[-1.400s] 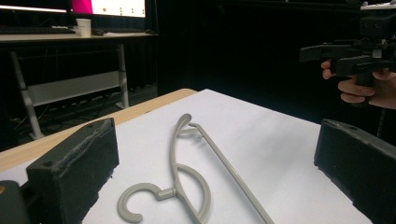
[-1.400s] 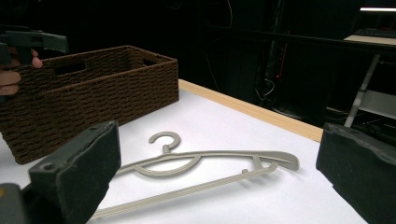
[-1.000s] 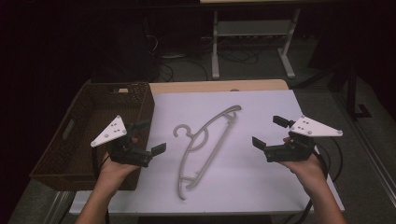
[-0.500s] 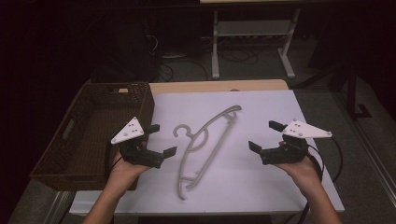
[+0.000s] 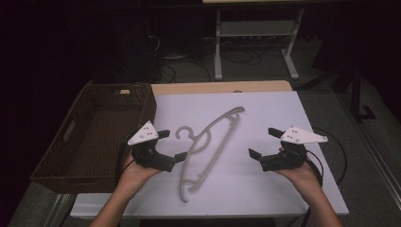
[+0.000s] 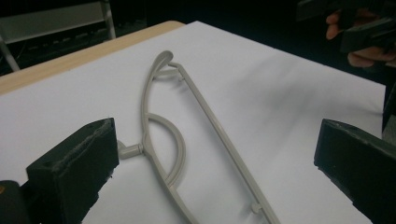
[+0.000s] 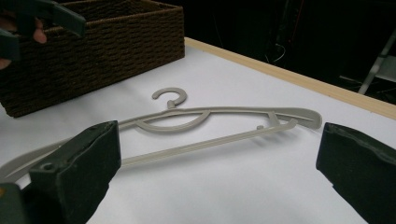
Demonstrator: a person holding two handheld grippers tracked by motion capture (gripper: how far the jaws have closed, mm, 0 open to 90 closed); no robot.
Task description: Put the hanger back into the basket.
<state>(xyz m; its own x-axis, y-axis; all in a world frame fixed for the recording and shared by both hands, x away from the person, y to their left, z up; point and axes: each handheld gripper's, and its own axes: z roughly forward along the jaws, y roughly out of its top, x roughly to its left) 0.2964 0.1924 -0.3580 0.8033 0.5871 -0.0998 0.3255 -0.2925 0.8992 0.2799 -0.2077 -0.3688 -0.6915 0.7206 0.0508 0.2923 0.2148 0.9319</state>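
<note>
- Hanger — grey plastic, lying flat on the white table cover, between the two grippers. It sits just beside the left gripper, while the right gripper is well apart from it.
- Handling, as a judgement: light, rigid, thin-barred, smooth enough to slip in the pads. Lying flat, it leaves little under it to get a jaw beneath. Best holds look like the neck below the hook or the middle of the straight bar; the arm tips would let it swing.
- Long axis: runs diagonally, from the near end on the person's side to the far end, which leans toward the right gripper's side. The hook sticks out sideways toward the left gripper; its opening cannot be read for certain.
- Left gripper: jaws spread wide, nothing between them; in the left gripper view the hook's neck lies close to one jaw.
- Right gripper: jaws likewise spread, nothing held — aimed at the hanger's bar.
- Woven basket: beyond the left gripper on its outer side, apart from the hanger.
</note>
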